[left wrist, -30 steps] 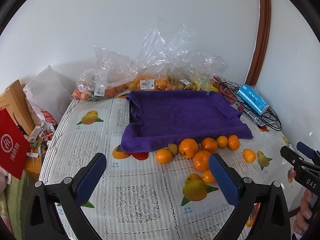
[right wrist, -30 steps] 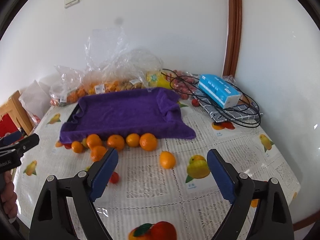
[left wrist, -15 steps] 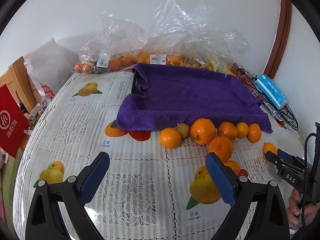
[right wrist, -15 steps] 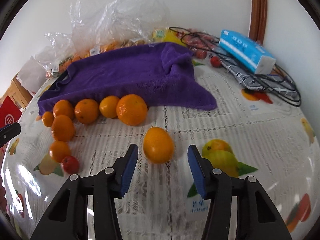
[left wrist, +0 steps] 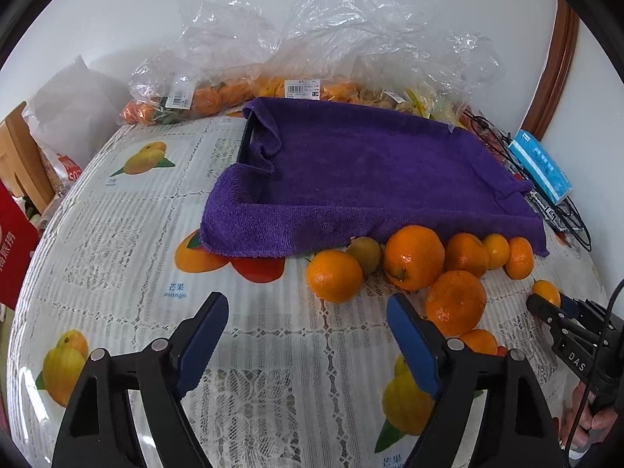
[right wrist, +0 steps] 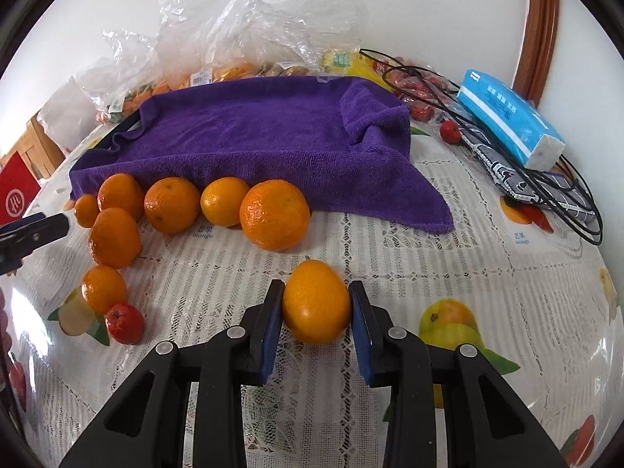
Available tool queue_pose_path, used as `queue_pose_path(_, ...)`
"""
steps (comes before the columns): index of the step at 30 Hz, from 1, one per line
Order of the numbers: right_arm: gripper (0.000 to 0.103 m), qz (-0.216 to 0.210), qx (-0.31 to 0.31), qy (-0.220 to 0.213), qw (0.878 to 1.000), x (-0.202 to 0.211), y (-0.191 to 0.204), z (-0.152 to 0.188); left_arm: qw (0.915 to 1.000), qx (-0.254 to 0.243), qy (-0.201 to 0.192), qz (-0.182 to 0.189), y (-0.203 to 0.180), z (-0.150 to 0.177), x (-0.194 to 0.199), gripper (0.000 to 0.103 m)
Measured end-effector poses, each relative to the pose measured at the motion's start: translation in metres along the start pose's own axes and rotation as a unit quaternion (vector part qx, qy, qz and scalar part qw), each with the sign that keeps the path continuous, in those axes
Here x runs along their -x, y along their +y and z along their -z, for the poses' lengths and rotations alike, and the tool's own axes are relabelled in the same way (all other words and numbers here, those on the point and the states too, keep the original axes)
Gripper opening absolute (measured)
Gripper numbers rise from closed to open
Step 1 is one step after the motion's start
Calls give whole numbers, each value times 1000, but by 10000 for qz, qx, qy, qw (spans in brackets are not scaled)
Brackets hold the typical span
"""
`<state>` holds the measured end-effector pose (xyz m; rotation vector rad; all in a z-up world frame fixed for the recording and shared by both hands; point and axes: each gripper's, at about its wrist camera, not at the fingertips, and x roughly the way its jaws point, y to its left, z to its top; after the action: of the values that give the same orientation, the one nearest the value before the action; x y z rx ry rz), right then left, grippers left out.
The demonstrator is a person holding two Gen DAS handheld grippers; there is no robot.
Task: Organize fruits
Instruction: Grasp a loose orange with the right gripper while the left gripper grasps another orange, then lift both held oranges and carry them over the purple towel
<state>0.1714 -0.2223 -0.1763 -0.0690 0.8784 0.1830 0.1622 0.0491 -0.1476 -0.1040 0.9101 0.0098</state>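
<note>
Both grippers have come down closer to the table (right wrist: pixel 487 241) since a second ago, and the right one has narrowed around a fruit. The table carries a lace cloth with printed fruits. On it stands a tray under a purple towel (right wrist: pixel 273 144), with plastic bags (left wrist: pixel 351 39) of fruit behind. Along the front edge of the towel lies a row of oranges (right wrist: pixel 171 204), touching each other. The right gripper (right wrist: pixel 316 312) is closing on a single small orange (right wrist: pixel 315 308); both blue pads touch its sides and the fruit rests on the cloth. The left gripper (left wrist: pixel 308 335) is wide but closing, nothing between its fingers, just in front of the leftmost orange (left wrist: pixel 334 276).
</note>
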Motion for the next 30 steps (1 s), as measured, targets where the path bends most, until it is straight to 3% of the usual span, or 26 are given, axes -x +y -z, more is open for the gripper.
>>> queue_pose_path(2,33,23,10,-4,10000,0,0,0,10000,-37,46,-12,-1,-3,-10,77)
queue_pose_path(8,33,143,105,-14,9998,-1,5,0,9997,-8,236,118,-2,-11,-30,57)
queue_pose_path(12,33,29,5,-12,10000,-1,1,1,9991,-91,179,385,-5,-10,-30,34)
queue_pose_path(30,33,-106,-219,-126,9996,2,-5,0,9978,-262,-46,612,-6,-8,-11,33)
